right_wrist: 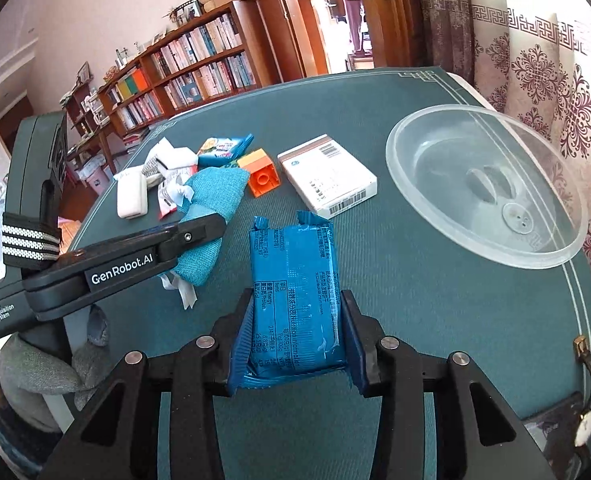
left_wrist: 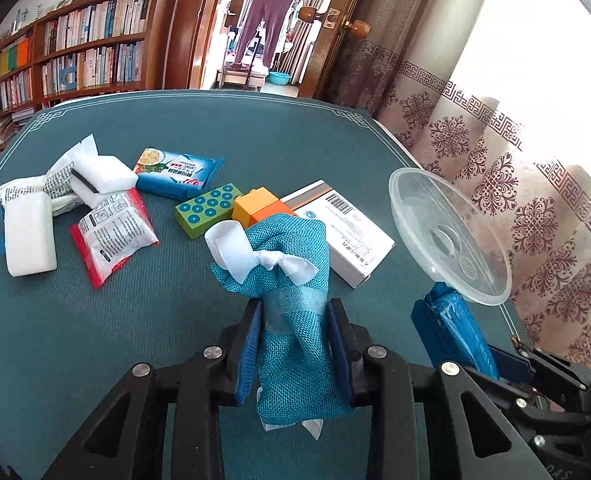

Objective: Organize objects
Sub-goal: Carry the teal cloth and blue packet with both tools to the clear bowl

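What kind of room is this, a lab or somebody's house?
Most likely a home study or living room: a tall bookshelf packed with books, patterned curtains at a bright window, and clothes hanging beyond the doorway.

Right tool [right_wrist: 295, 328] clamping blue snack packet [right_wrist: 293, 300], clear bowl [right_wrist: 483, 184] right, white box [right_wrist: 327, 176] beyond

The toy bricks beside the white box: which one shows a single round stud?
The orange brick, touching the white box. The green brick beside it carries many teal round studs instead.
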`<state>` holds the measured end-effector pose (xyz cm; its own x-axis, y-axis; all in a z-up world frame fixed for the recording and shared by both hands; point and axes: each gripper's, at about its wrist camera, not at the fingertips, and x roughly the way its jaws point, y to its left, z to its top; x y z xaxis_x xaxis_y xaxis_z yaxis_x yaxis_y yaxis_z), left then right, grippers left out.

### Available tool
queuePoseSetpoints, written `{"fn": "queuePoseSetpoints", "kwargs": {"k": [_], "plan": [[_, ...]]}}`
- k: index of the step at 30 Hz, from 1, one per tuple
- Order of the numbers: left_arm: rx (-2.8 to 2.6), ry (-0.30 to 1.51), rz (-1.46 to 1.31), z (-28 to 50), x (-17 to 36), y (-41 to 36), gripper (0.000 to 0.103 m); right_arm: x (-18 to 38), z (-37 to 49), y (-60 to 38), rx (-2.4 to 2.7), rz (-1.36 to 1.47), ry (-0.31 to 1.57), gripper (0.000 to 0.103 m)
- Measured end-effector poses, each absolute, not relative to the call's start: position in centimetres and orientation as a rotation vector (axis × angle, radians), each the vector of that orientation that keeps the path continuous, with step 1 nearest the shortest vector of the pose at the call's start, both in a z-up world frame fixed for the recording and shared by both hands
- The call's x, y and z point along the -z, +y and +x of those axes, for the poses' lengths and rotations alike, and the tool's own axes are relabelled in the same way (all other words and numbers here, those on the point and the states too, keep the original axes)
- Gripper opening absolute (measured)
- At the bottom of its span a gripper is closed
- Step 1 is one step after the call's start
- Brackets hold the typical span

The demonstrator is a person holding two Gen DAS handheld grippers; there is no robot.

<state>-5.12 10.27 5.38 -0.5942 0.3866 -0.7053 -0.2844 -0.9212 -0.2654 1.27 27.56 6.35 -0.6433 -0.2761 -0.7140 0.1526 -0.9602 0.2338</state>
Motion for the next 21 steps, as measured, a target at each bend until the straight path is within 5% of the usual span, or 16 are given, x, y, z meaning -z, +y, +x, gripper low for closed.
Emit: {"fn": "queuePoseSetpoints", "kwargs": {"k": [21], "plan": [[-2.3, 0.026, -1.061, -8.6, -8.0, 24.7, 0.034, -7.4, -7.2, 41.9, 2.901, 1.294, -0.402, 0.042]]}}
